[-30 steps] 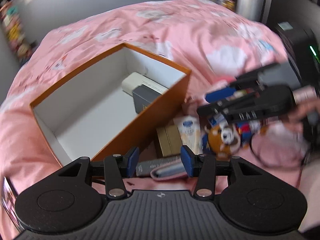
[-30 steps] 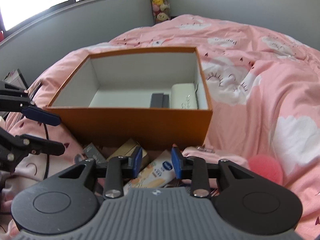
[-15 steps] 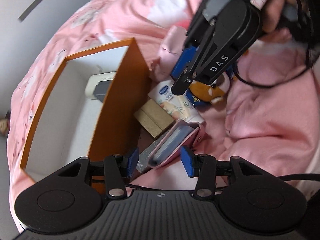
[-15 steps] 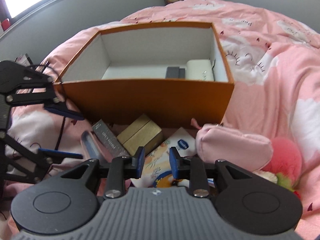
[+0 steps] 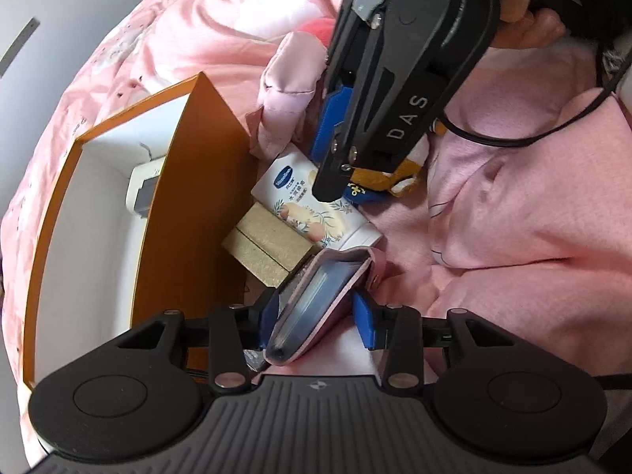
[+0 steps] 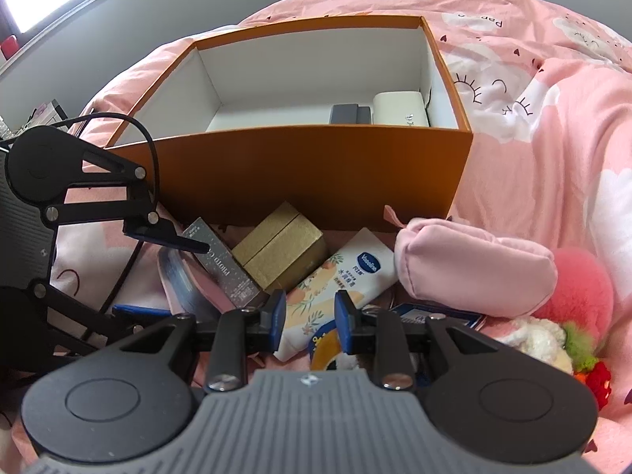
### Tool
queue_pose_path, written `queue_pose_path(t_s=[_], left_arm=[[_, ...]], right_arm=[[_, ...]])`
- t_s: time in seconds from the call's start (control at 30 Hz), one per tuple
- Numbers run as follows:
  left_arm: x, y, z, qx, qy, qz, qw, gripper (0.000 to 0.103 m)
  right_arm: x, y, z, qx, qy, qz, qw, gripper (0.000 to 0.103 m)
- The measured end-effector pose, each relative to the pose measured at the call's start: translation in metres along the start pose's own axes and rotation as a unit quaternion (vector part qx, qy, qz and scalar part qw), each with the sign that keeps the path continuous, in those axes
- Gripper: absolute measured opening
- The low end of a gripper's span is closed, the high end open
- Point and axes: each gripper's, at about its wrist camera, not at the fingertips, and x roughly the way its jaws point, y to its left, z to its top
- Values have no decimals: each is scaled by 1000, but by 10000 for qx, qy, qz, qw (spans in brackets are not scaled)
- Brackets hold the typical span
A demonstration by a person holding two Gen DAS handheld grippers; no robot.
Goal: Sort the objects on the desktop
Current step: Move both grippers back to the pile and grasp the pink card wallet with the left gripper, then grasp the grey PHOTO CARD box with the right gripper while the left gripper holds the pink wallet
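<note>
The left hand-held gripper (image 5: 315, 318) points steeply down, jaws closing around the pink wallet (image 5: 316, 304) lying beside the box (image 5: 185, 213) on the bed (right pad not quite touching). The right hand-held gripper (image 6: 309, 318) hovers half-spread over the lotion tube (image 6: 339, 276), gripping nothing.

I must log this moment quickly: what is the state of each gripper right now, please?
Left gripper: closing around the pink card holder; pads not yet clearly pressing.
Right gripper: partly open, holding nothing, above the lotion tube.

Left claw (image 5: 316, 318) closing, downward-tilted; right claw (image 6: 309, 318) narrowly parted, downward-tilted.
</note>
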Motion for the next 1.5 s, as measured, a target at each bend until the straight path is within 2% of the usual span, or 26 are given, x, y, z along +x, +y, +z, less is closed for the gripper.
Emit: queue_pose_path(t_s=[0.2,0.4,0.53,0.73,0.8,0.97,1.1,1.27,1.5], left_arm=[[-9,5,-9,-891,70,-24,9960,39],[-29,15,-24,-1811,5,-186,9833,33],[-47,33,-34,-2695,-18,-424,9621,31],[-64,56,-43,-3876,213,-504,9202,27],[-71,65,-48,-4168,188,-564,9071,24],[-81,85,-61,-4667,207,-545,8825,19],[-83,94,-68,-4910,162,-546,8693,19],[-76,98,-76,-5170,158,-494,8544,20],[-68,101,-79,-5349,-12,-438,8438,22]], right_arm=[[0,6,0,-129,-14,254,9996,29],[2,17,3,-447,15,477,9979,28],[3,26,9,-708,23,578,9958,28],[2,41,23,-1163,-63,620,9913,28],[1,43,30,-1239,-100,640,9902,28],[7,48,39,-1406,5,704,9876,28],[19,59,42,-1651,170,831,9826,28],[40,76,46,-2229,392,916,9697,29],[69,88,52,-2921,718,762,9506,29]])
